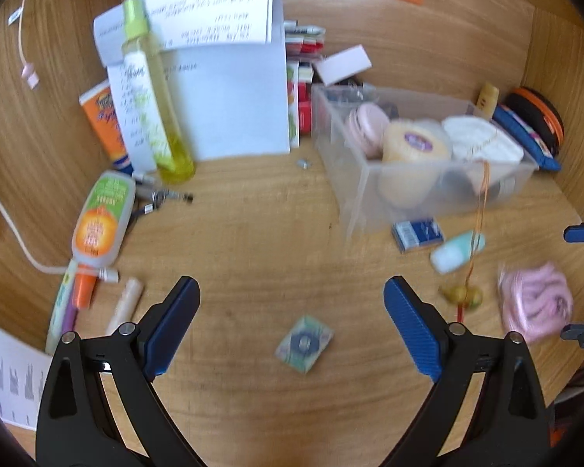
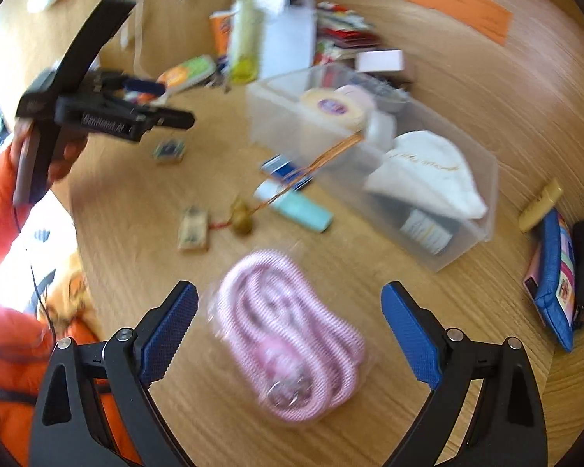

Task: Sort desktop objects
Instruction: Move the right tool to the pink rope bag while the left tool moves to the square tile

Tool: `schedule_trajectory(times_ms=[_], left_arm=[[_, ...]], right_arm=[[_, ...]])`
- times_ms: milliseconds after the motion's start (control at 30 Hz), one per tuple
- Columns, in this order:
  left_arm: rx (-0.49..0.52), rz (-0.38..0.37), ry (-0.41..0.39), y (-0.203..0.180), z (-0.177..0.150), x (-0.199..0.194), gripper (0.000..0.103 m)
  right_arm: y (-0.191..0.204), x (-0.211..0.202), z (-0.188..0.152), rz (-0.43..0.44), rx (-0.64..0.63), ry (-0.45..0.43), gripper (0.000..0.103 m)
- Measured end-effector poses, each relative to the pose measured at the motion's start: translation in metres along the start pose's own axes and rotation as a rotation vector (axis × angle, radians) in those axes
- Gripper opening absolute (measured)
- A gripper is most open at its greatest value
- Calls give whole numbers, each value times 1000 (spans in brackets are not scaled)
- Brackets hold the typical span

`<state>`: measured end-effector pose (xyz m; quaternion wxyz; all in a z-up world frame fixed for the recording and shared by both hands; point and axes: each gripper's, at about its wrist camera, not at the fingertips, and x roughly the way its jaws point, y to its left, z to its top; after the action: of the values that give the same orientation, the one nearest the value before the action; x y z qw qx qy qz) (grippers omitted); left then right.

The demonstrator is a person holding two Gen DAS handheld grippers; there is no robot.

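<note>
Between our right gripper fingers, which stand spread wide and grasp nothing, lies a coiled pink cord in a clear wrapper, flat on the wooden bench and touching neither blue pad. Beyond it we see a small printed packet tied by a red thread to a gold charm, whose orange string runs up over the wall of a clear plastic bin. That bin holds a round yellow tub with a purple label, a white cloth pouch and a dark bottle lying at its near end. Just beside the bin rest a mint-green tube and a small blue box. At the right edge a blue zip pouch leans against an orange-rimmed case. Our left gripper is likewise released and empty, its fingers wide apart above a small green-and-blue patterned packet that sits alone on bare wood between them; the right wrist view shows a hand in an orange sleeve holding that tool over the same packet. Farther back on the left stand a tall yellow spray bottle in front of white sheets of paper, an orange tube lying beside it, and a green-and-orange squeeze bottle lying near pens and a white cable. Both views are blurred, so we cannot read the labels.
</note>
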<state>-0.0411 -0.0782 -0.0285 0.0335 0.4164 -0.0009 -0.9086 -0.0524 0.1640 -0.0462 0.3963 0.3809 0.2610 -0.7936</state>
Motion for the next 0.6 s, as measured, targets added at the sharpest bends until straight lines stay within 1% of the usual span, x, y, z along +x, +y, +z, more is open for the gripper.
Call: schedule_trajectory(times_ms=[100,167,300,400,533,600], left_arm=[[4,-2,27,4,-13,2,97],[5,-11,43,6,-19,3,97],[16,-25,66,8,-31,7,97],[22,-35,81,9,-33,14,97],[24,-38,96,9,-31,24,96],[29,-36,98,9,-30,27,95]], right_arm=[[9,2,-6,1,-50,21,95],[12,7,-9,0,-64,52,95],[11,25,-11,-40,-75,116,95],[6,37,-6,-42,-52,135,95],[-1,48,2,1,-17,167,95],[-4,55,4,7,-2,188,95]])
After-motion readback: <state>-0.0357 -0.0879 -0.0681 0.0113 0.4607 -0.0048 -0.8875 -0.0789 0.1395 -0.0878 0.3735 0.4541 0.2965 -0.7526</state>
